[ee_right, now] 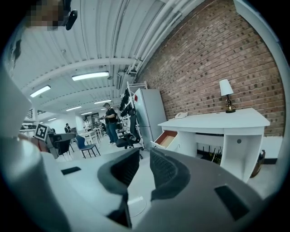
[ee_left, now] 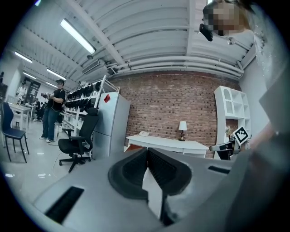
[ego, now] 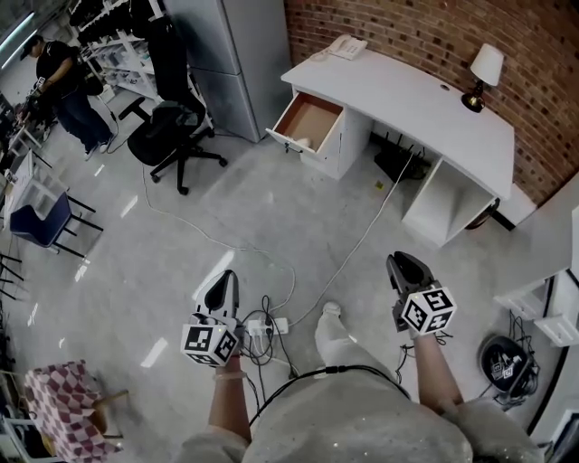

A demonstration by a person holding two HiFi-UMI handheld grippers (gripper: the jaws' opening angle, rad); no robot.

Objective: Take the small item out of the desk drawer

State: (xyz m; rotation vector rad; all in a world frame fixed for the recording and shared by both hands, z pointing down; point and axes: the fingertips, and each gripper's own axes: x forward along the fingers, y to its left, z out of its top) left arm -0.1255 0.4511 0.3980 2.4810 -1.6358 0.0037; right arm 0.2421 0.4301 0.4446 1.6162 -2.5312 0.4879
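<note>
The person stands on the floor (ego: pixel 226 208), well apart from the white surface (ego: pixel 407 95) that runs along the brick wall (ego: pixel 425 27). Both arms are held out in front at about waist height.

The left hand-held gripper (ego: pixel 223 282) is closed. In its own view the two dark pads (ee_left: pixel 131 170) meet at the tips and nothing sits between them. The right hand-held gripper (ego: pixel 404 267) is slightly open. Its own view shows a narrow gap between the pads (ee_right: pixel 165 170), and only the floor shows through it. Both point toward the surface, and neither touches anything.

The drawer (ego: pixel 308 119) at the left end of the surface stands pulled out, showing its brown inside. A small pale thing (ego: pixel 303 142) lies just behind the front panel of the drawer. It is too small to make out its shape. The drawer also shows in the right gripper view (ee_right: pixel 166 138), open and tilted toward the camera.

On the surface a lamp (ego: pixel 484 72) stands near the right end and a telephone (ego: pixel 346 45) lies at the left end by the wall. A grey cabinet (ego: pixel 235 54) stands just left of the surface, with a black office chair (ego: pixel 172 127) in front of it. Cables (ego: pixel 262 330) lie on the floor by the person's feet, and one of them runs toward the surface. Another person (ego: pixel 63 81) stands far off at the upper left.
</note>
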